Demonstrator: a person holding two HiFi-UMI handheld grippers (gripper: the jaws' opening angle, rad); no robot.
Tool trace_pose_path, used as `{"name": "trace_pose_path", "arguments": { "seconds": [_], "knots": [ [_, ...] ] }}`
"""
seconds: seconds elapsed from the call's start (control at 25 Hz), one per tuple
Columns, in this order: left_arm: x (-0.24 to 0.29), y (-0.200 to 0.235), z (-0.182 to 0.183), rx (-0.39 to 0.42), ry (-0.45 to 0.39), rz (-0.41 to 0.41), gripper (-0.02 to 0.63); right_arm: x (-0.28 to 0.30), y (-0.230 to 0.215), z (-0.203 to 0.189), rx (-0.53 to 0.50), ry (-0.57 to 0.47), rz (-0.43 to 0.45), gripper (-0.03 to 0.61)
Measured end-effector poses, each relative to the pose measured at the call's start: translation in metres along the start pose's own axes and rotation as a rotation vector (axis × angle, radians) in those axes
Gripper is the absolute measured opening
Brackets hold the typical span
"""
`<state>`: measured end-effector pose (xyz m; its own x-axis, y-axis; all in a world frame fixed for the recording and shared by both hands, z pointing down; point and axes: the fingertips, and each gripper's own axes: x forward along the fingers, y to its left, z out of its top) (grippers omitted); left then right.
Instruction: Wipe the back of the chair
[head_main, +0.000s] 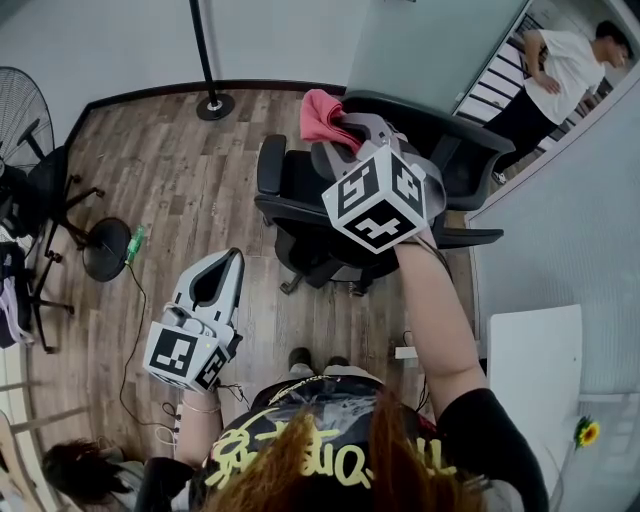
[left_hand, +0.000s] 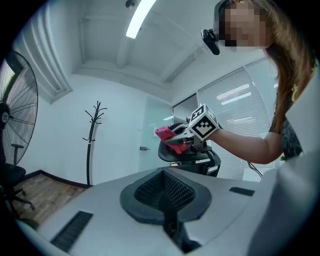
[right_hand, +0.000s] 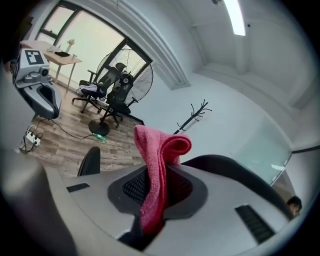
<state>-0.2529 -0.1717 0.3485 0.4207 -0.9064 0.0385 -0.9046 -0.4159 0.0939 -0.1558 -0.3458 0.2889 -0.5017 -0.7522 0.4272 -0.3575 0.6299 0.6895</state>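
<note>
A black office chair (head_main: 300, 215) stands on the wood floor, its curved back (head_main: 440, 130) toward the glass wall. My right gripper (head_main: 352, 132) is shut on a pink cloth (head_main: 322, 118), held over the top edge of the chair's back. In the right gripper view the pink cloth (right_hand: 156, 172) hangs from between the jaws with the chair back (right_hand: 240, 172) just behind it. My left gripper (head_main: 228, 262) hangs low at the left, away from the chair, jaws together and empty. The left gripper view shows the cloth (left_hand: 166, 135) and chair (left_hand: 192, 156) at a distance.
A coat stand (head_main: 212, 100) rises behind the chair. A floor fan (head_main: 18, 110) and other chairs (head_main: 50, 215) stand at the left. A power strip and cable (head_main: 170, 420) lie on the floor. A person (head_main: 555, 75) stands beyond the glass wall; a white table (head_main: 530, 350) sits at the right.
</note>
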Motion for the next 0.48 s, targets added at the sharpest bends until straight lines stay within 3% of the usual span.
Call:
{"name": "trace_pose_path", "arguments": {
  "seconds": [0.12,0.48],
  "knots": [
    [0.0,-0.002,-0.002,0.004,0.006,-0.002,-0.005,0.001,0.006,-0.004,0.014,-0.002,0.016,0.06],
    [0.0,-0.002,0.001,0.01,0.008,-0.009,-0.005,0.002,0.036,-0.01,-0.07,0.055,0.088,0.06]
  ]
}}
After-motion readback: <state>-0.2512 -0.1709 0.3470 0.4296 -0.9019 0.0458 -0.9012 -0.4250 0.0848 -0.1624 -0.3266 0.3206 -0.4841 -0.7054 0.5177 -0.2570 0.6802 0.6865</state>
